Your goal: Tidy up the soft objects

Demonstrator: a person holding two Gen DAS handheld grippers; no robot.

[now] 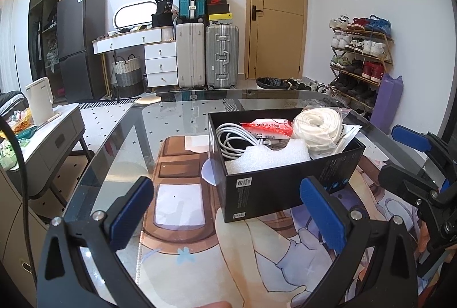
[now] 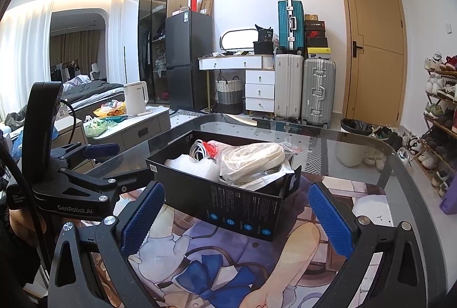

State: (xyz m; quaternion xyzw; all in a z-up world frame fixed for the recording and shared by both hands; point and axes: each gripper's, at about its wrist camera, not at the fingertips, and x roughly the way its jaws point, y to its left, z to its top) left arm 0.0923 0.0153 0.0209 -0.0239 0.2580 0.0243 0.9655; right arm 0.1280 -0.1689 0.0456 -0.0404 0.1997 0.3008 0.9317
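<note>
A glass-topped desk carries a printed cartoon mat, and on the mat stands an open black box. The box holds the soft things: a coil of white cable at its far left, a block of white foam at its near left, a red and white packet toward the back, and a roll of cream cord in clear plastic at the right. The packet's print is only partly readable, and whatever lies under the foam and cord is hidden.

The left claw hangs just in front of the box's near left corner, its blue pads spread wide with nothing between them. The right claw faces the box's near right corner, likewise spread wide and empty. From the left wrist view, the right claw shows only in part at the right edge, cut off by the frame.

Behind the desk, suitcases, a white dresser and a closed wooden door stand against the far wall. A shoe rack at the right is partly cut off.
</note>
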